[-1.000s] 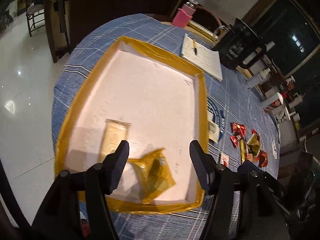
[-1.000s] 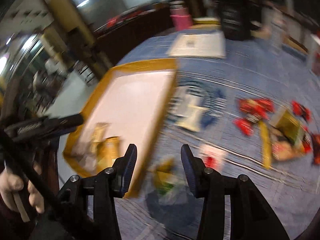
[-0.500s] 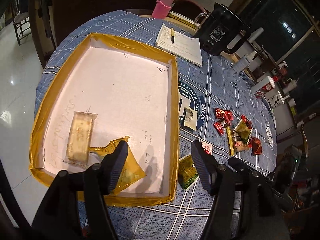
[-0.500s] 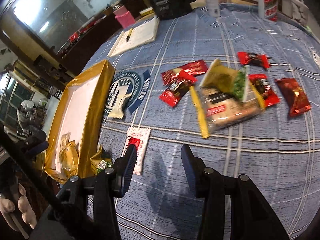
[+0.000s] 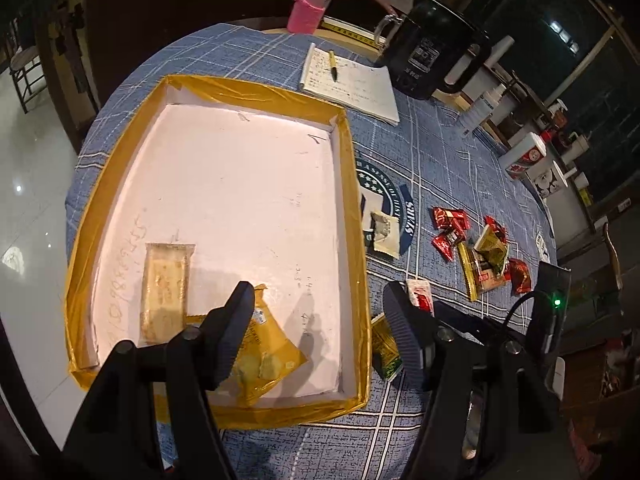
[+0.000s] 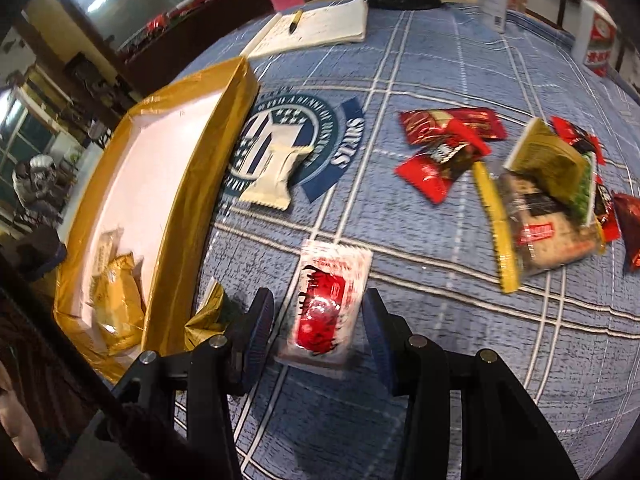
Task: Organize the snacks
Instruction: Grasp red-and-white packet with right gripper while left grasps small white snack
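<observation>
Right tool has dropped from hovering over bare cloth to straddling the red-and-white sachet, which lies flat on the blue checked counter just outside the tray. Jaws wide, one on each side of the sachet, pads not yet pressing (some blur in this view, so contact can't be fully ruled out). Reading: pick is lined up, closing comes next.

Left tool hangs over the near end of the yellow-taped tray, jaws wide with nothing between them; it has slid sideways, so the tray's right wall now sits between its fingers. Its jaws are opening slightly.

Tray contents: a pale cracker pack and a yellow pouch, both flat on the white floor near the close end. A green-gold packet leans just outside the tray wall.

Still loose on the counter: white wrapper on the printed emblem, and the red and mixed snack pile further right (most of the sorting remains).
</observation>
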Demonstrator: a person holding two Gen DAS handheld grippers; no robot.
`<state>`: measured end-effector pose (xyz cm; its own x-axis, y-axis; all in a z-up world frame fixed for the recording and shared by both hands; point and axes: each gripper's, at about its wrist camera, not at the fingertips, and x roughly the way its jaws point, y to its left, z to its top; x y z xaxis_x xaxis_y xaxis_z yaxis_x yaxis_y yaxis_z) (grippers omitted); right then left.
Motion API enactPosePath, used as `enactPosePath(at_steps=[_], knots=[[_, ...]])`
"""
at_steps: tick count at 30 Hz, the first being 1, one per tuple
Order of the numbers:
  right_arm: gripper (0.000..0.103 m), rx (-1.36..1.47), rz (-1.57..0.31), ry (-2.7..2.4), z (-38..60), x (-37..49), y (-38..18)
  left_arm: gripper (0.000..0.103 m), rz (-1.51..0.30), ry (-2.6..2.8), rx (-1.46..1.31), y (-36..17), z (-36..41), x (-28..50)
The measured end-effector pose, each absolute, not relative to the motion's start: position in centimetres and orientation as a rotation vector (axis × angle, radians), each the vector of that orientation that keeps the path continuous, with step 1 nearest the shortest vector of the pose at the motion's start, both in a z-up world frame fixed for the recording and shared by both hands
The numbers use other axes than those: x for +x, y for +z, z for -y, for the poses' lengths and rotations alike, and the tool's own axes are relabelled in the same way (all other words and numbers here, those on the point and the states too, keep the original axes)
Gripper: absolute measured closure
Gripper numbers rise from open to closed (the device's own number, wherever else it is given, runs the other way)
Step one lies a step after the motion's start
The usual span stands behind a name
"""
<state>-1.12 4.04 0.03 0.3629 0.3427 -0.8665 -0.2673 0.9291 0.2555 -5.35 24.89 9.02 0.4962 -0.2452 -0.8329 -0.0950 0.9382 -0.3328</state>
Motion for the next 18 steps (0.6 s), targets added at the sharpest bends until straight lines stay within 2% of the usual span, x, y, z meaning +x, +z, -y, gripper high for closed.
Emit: enactPosePath(at_steps=[1,3,6,13,18], knots=[[0.057,0.052,-1.124,0.385,-4.4,-1.2,0.1,0.035,-1.058,-0.110,-0.349,9.0,-24.5,-5.1],[0.074,0.019,-1.117,0.371,-4.7,-1.2,0.0,0.036,-1.067,-0.137,-0.328,8.9,-23.6,-4.6],[0.080,0.019,-1.118,0.360,-4.1,-1.0,0.1,0.035,-1.083,-0.192,-0.295,8.8,-21.8,-3.4],[0.080,0.102,-1.131,0.288,-0.2,-0.9,0.0,0.036,-1.119,-0.314,-0.135,8.1,-15.8,0.6],[0.080,0.155,-1.136,0.237,2.4,-1.4,0.1,0.036,-1.155,-0.307,0.012,5.8,-12.8,4.2]])
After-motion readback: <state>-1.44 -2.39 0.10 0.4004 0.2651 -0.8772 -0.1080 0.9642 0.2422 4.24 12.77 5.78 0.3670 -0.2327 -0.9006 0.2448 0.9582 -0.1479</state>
